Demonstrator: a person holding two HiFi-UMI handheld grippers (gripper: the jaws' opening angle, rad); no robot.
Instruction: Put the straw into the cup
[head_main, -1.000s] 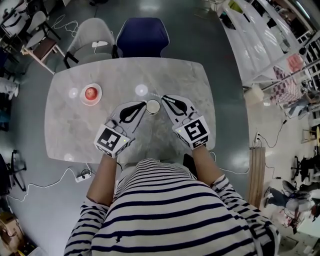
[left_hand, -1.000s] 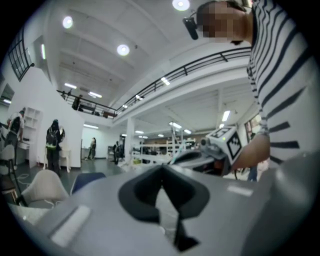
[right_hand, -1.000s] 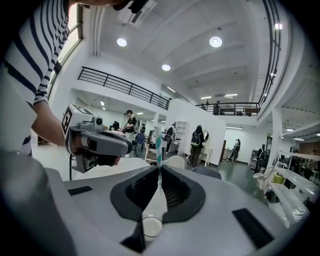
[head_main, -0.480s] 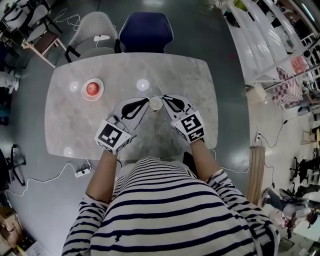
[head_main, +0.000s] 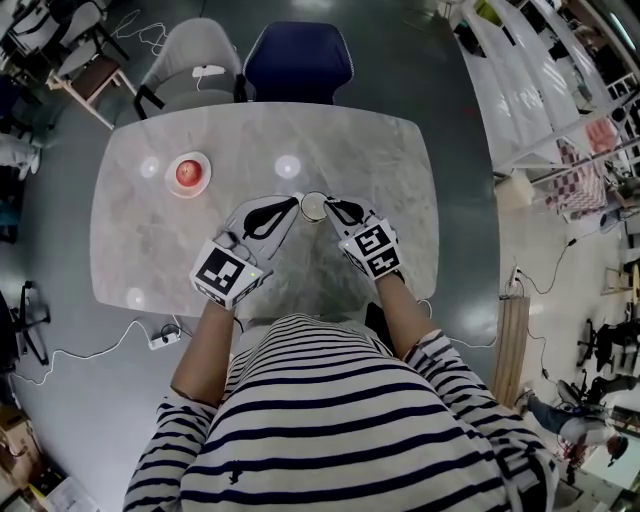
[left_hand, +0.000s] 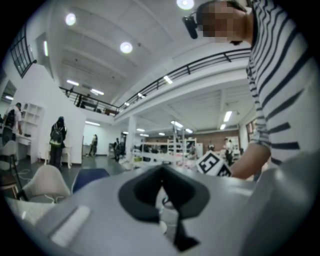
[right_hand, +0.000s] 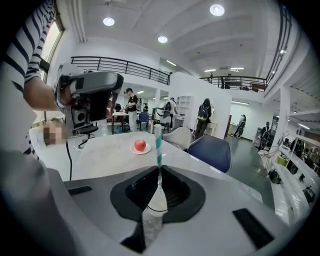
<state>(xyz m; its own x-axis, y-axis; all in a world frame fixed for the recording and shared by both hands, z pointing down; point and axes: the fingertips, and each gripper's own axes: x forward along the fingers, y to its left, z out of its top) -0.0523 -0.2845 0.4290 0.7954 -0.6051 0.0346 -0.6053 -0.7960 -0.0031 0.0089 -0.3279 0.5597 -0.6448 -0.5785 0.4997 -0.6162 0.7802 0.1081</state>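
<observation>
From the head view I saw both grippers meeting over the marble table (head_main: 390, 160), their tips on either side of the cup (head_main: 313, 206), which stood near the table's middle. The right gripper (right_hand: 159, 172) had its jaws pressed together on the straw (right_hand: 157, 142). The striped upper part rose upright above the seam, but the lower part was lost between the dark pads, and I could not tell whether its end had reached inside the cup. Through the slit below the seam I made out a clear wall with a thin dark rim line, which I took for the cup, though it was blurred. From above the straw itself was too thin to find.

The left gripper (head_main: 291, 204) touched the cup's left edge in the head view. In its own view the jaws were drawn together, and only pale, smeared shapes showed in the gap beneath them. I could not tell whether it was pinching the cup's wall or simply resting against it.

An apple (head_main: 186, 172) sat on a small plate (head_main: 204, 183) well apart, towards the table's far left. A grey chair (head_main: 190, 70) and a blue chair (head_main: 298, 62) stood at the far edge, partly cut off by the tabletop
</observation>
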